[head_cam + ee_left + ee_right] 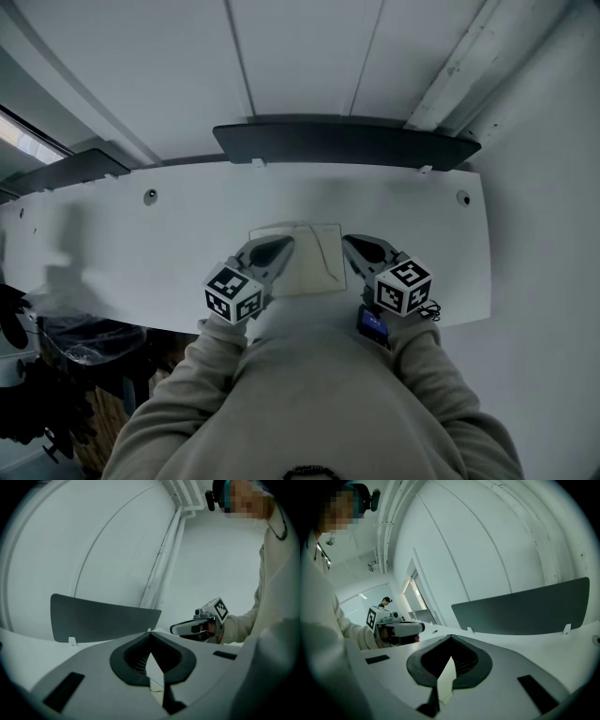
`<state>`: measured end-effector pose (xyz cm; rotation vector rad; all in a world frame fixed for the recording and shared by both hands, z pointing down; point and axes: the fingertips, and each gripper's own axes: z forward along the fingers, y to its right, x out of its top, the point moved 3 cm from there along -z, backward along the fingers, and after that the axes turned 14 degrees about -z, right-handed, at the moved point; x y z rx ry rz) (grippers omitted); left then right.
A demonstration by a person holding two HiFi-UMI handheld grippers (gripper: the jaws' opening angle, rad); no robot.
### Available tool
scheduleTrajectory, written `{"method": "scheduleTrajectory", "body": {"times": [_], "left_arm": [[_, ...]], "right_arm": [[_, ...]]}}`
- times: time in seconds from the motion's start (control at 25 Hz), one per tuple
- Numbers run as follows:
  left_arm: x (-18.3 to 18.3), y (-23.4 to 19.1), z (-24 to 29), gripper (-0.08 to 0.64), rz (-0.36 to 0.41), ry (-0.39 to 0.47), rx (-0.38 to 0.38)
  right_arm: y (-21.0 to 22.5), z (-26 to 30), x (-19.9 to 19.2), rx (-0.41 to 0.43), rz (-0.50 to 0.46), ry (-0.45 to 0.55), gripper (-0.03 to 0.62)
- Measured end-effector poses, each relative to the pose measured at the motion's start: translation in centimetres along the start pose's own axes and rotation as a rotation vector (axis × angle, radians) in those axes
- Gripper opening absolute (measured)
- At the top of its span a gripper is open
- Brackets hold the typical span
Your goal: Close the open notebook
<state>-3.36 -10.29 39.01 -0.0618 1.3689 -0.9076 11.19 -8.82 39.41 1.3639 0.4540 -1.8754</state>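
Left gripper (286,243) and right gripper (349,241) each have their jaws pressed together at the tips, with nothing clamped in them. The cream notebook (314,264) lies flat on the white desk (131,253), between the two grippers and just under their tips.

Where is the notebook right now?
In the head view, the notebook lies at the centre of the white desk, between the left gripper and the right gripper.
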Motion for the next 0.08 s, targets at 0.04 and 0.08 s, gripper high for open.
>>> {"method": "scheduleTrajectory", "body": {"times": [0.04,0.08], "left_arm": [[-0.08,-0.15,-0.05,-0.005,-0.004,-0.001,0.002],[-0.17,-0.28,-0.11,-0.005,-0.007,-0.002,0.003]], "right_arm": [[-0.03,0.08,-0.03,0.002,0.001,-0.003,0.02],[-0.06,0.15,-0.06,0.004,0.001,-0.005,0.018]]}}
